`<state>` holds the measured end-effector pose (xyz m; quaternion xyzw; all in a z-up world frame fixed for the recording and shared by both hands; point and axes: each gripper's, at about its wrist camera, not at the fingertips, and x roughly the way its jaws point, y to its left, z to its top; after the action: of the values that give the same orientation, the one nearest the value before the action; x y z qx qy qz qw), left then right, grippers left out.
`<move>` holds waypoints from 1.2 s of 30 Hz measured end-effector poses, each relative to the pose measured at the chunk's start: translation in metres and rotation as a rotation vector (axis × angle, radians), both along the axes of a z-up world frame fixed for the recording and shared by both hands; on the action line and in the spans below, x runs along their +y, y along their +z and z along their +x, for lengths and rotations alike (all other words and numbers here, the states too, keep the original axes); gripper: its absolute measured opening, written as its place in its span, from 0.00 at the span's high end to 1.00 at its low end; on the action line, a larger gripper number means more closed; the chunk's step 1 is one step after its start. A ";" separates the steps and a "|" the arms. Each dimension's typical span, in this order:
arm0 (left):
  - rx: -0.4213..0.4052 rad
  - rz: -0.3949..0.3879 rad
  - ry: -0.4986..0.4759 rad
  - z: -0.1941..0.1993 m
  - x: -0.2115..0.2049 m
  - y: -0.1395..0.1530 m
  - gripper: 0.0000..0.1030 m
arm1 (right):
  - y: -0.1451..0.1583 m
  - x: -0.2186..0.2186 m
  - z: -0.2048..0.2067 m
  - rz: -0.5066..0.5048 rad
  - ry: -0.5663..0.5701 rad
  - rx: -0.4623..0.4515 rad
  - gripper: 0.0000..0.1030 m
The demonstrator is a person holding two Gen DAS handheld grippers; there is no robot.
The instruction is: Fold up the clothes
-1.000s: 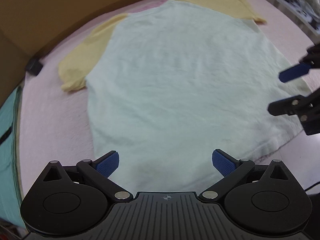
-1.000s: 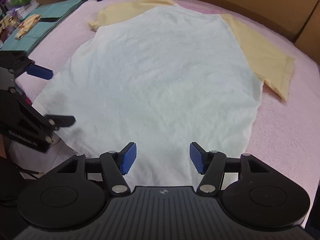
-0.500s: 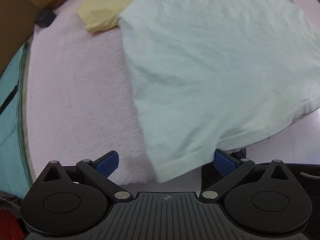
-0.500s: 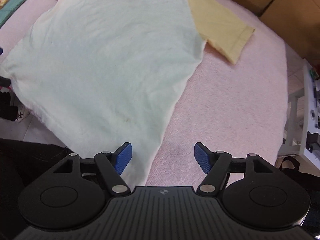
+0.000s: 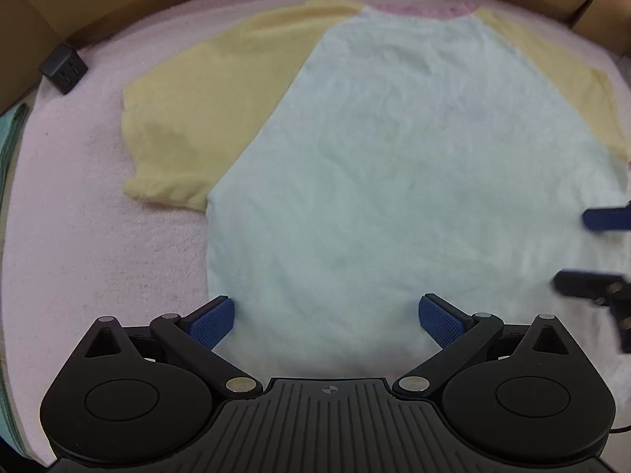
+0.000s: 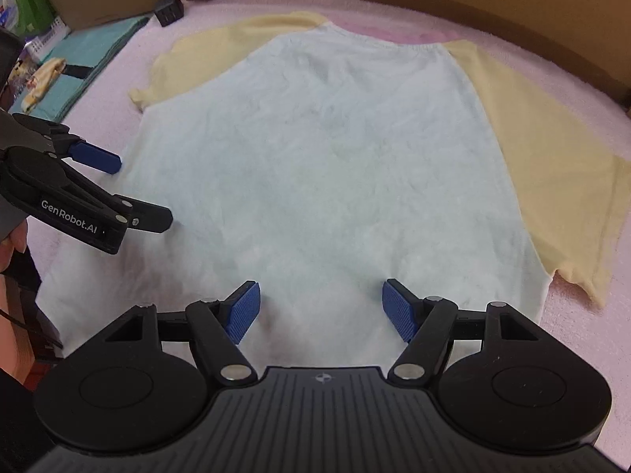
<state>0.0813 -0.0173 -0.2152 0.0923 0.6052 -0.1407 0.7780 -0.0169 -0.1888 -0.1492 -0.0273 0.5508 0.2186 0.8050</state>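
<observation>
Both grippers have swung back in over the hem since half a second ago, when each was out past a side edge of the shirt (image 5: 394,181), and the whole garment is in view again. It lies flat and spread on the pink blanket (image 5: 79,260), pale body with yellow sleeves (image 5: 205,118), collar at the far end. Left gripper (image 5: 327,317) hangs over the near hem toward the shirt's left side, fingers (image 5: 213,319) wide apart with only cloth below them, nothing pinched. Right gripper (image 6: 321,309) sits over the hem alongside it, its fingers (image 6: 244,307) having just widened and now well apart, gripping nothing. A black cube (image 5: 63,69) rests at the far left corner, and teal folded cloth (image 6: 90,63) lies off the blanket's left edge.
</observation>
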 end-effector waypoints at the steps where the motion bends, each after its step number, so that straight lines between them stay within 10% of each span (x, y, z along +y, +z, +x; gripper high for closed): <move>1: -0.004 -0.001 -0.006 -0.003 0.006 0.002 0.00 | 0.000 -0.007 0.000 -0.009 0.002 0.002 0.29; 6: 0.011 0.103 0.130 -0.004 0.058 0.009 0.00 | 0.003 -0.068 0.002 -0.175 -0.151 -0.009 0.29; 12: -0.050 -0.036 0.171 0.024 0.050 0.045 0.00 | 0.030 -0.081 0.023 -0.033 -0.250 -0.079 0.29; 18: 0.030 0.003 0.118 0.055 0.004 0.003 0.00 | 0.000 -0.042 0.054 -0.034 -0.175 0.001 0.29; 25: 0.043 0.040 0.224 0.024 0.076 0.002 0.00 | 0.009 -0.077 0.043 -0.180 -0.282 -0.033 0.28; 36: 0.209 -0.345 0.418 -0.058 0.154 0.000 0.00 | 0.040 -0.020 0.016 0.022 -0.249 -0.077 0.29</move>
<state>0.0235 0.1363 -0.2155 -0.1831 0.6553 -0.0870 0.7277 -0.0013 -0.2090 -0.1094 0.0418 0.5164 0.1216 0.8467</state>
